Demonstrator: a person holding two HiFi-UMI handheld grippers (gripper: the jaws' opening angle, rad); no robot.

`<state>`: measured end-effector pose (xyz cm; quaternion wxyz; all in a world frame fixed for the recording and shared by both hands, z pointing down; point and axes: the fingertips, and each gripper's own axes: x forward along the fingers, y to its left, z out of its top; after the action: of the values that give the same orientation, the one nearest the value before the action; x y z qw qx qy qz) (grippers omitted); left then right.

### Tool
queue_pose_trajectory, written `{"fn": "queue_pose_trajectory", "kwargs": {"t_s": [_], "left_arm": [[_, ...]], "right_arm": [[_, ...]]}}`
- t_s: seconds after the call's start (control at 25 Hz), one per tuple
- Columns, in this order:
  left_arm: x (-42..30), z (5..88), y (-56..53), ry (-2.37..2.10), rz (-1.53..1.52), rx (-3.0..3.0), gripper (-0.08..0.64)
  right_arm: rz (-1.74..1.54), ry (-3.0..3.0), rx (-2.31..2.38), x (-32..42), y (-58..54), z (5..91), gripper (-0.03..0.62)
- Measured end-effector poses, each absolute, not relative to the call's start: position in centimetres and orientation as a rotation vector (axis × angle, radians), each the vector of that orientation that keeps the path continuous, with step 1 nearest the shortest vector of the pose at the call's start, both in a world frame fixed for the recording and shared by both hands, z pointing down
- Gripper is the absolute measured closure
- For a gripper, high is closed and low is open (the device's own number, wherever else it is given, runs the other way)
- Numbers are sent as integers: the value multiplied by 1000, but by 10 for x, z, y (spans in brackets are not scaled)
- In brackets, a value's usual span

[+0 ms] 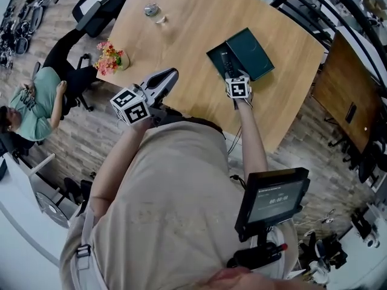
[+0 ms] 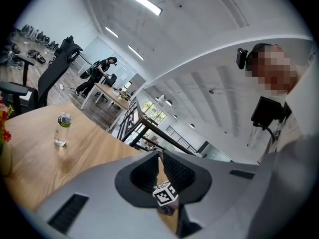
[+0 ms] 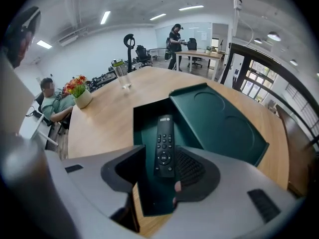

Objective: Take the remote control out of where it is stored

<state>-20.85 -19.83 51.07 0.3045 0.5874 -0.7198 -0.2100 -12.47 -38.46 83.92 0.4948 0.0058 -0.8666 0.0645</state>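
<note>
Task barely starting: not yet gripping or lifting remote control (image 3: pixel 164 143). Opening step looking done, w/ lid (image 3: pixel 219 118) already off; grab, lift & pull-out remaining, judging by layout.

At left: holding left gripper (image 1: pixel 169 74) roughly level above near edge of wood table (image 1: pixel 181 35), jaws pressing together w/ nothing between them. Idling there, well apart from task items.

Toward centre-right: showing dark green box (image 3: pixel 144 118) sitting open on table, lid resting against box's right edge; lying flat or tilting, hard to tell. Remote control lying flat inside box, buttons facing up, long axis pointing away from person.

At right: reaching right gripper (image 3: pixel 160 158) steeply downward into box, forearm stretching fwd over table edge. Jaws standing wide apart, straddling near end of remote control, one jaw each side. Not squeezing yet: gaps showing btwn pads and remote control in right gripper view.

Prob. needing slightly more descent, then closing across narrow width before lifting straight up & clearing box walls.
</note>
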Motion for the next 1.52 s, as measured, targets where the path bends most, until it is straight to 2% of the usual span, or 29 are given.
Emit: {"fn": "queue_pose_trajectory", "kwargs": {"t_s": [0.24,0.6,0.76,1.2,1.24,1.52], "left_arm": [[-196,515,-218,-1840,-511,1585,526],[-202,519,-201,-1861,-527,1538,526],[-199,517,-200,-1858,-535,1549,526],[-194,523,-198,-1862,-565,1529,526],[-193,524,-198,-1863,-565,1526,526],[-189,521,-199,-1865,-561,1537,526]], "right_arm": [[134,-1993,-14,-130,-382,880,396],[84,-1867,9,-130,-384,897,395],[43,-1816,-4,-132,-388,909,374],[13,-1767,-14,-135,-389,915,376],[9,-1769,-21,-134,-389,914,404],[105,-1826,-20,-130,-380,898,408]]}}
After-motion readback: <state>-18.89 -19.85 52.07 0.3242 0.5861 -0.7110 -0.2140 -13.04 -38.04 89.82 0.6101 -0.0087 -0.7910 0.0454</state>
